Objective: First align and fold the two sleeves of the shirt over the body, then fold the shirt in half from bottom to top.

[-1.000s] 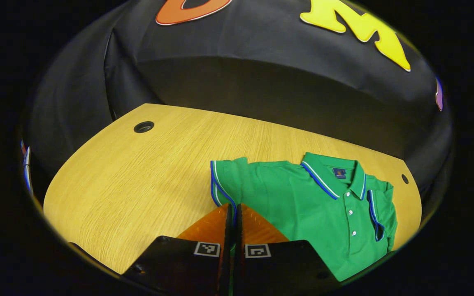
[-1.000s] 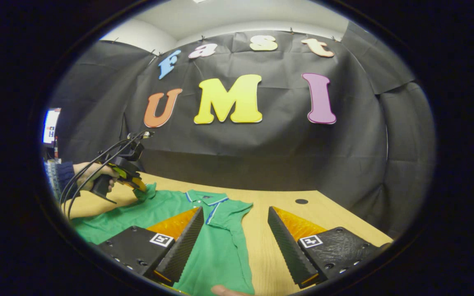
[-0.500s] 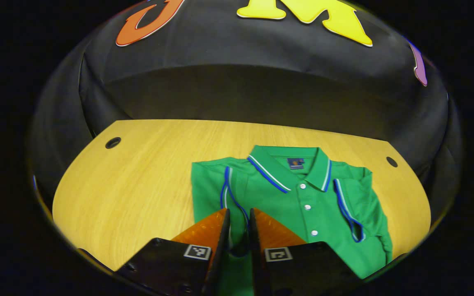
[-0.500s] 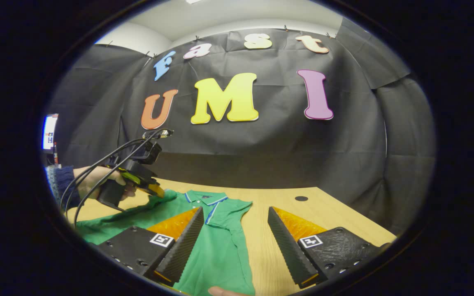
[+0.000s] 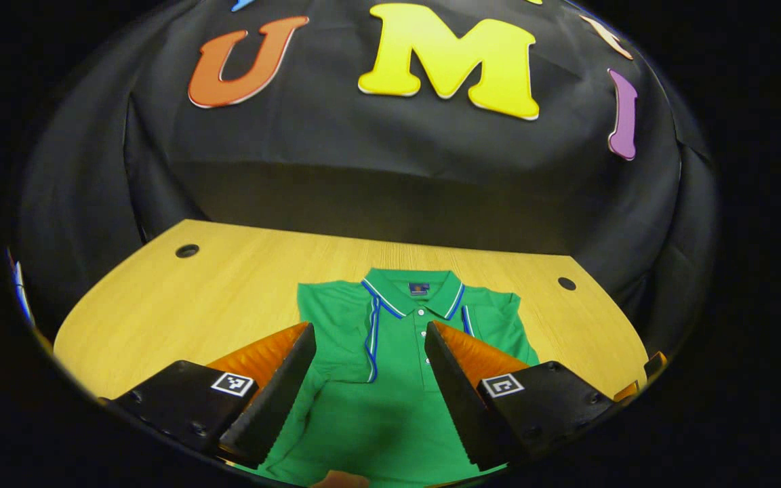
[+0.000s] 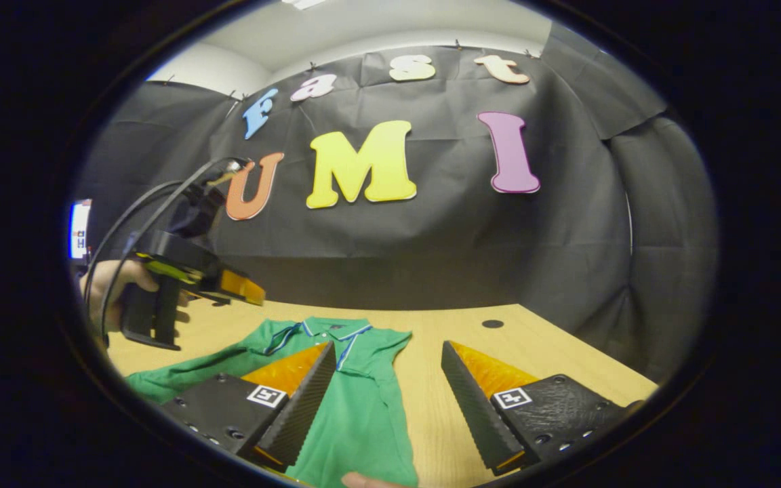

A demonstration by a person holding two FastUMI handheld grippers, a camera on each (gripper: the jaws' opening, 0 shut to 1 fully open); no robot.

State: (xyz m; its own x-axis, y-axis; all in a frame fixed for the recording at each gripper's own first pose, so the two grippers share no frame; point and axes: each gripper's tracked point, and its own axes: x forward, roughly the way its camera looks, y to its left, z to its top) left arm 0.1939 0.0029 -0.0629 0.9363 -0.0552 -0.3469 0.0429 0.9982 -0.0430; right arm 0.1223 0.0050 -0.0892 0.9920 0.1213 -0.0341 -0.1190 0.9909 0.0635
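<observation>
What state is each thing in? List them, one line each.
green polo shirt: flat on the table, both sleeves folded over the body, bottom not yet folded up.
left gripper: open, above the shirt, holding nothing.
right gripper: open, holding nothing.
wooden table: bears the shirt.

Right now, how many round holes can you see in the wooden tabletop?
2. One hole sits near the table's far left corner in the left gripper view, the other hole near its far right corner, beyond the green polo shirt. The shirt may hide more.
</observation>
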